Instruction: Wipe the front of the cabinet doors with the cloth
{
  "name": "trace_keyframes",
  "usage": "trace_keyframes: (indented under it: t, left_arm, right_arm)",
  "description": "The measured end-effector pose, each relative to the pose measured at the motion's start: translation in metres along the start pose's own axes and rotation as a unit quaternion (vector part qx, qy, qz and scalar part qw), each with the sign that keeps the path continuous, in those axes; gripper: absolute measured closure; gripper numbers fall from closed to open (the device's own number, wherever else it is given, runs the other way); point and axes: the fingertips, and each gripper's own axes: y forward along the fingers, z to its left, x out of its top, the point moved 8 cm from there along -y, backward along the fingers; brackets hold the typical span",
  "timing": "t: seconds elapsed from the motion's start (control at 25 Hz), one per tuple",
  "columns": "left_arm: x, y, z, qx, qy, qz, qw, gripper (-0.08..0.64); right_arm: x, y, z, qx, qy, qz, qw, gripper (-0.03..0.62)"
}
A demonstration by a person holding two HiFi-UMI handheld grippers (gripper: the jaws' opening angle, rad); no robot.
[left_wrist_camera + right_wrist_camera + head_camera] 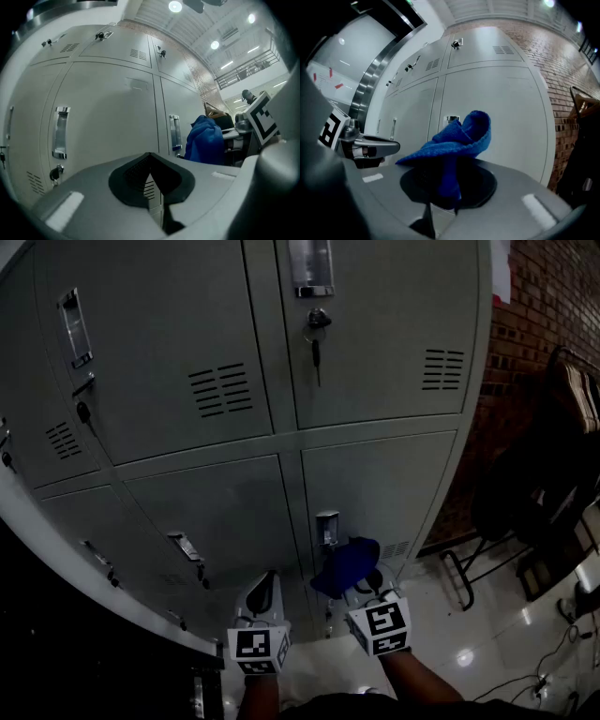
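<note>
The cloth [345, 565], blue and bunched, is sitting in the lower centre of the head view, in front of the lower right cabinet door [380, 486] and just below that door's recessed handle [327, 525]. Whether the cloth is touching the door cannot be determined.

The right gripper [363, 591] is gripping the cloth. In the right gripper view the jaws are closing on a lower fold of the cloth [457, 140], and the rest is rising above them as a loose roll against the grey door [501, 117].

The left gripper [265, 585] is pointing at the lower left cabinet door [220, 512], to the left of the right gripper. In the left gripper view the jaws of this gripper [150, 159] are meeting at their tips with nothing between them. The cloth [205, 140] is showing at the right of that frame.

A key [317, 329] is hanging in the lock of the upper right door. A brick wall [539, 324] is filling the upper right of the head view, with a dark chair [548, 484] beneath it on a glossy floor [469, 643].
</note>
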Motion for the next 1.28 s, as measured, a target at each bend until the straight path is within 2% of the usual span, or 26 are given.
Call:
trace_keyframes:
  t: [0.32,0.52,0.76,1.0,1.28]
  left_arm:
    - [0.002,0.006,0.007,-0.008,-0.002,-0.003,1.0,0.543]
    - [0.001,0.005,0.011,-0.006,-0.004,-0.003,1.0,0.543]
    - [0.003,0.003,0.007,-0.014,-0.005,-0.005,0.9999,0.543]
    - [0.009,-0.003,0.007,-0.016,-0.007,-0.016,0.9997,0.543]
    - [0.01,-0.014,0.01,-0.014,-0.004,-0.013,0.9998,0.543]
  right_arm:
    - [0.018,0.008,0.005,-0.005,-0.018,-0.012,1.0,0.514]
    - [0.023,0.006,0.005,-0.007,-0.01,-0.019,1.0,0.514]
    - [0.07,0.013,-0.004,-0.008,-0.004,-0.064,0.998,0.514]
    - [0.128,0.022,-0.006,-0.001,-0.032,-0.099,0.995,0.514]
    - [0.164,0.029,-0.001,0.004,-0.044,-0.124,0.991,0.514]
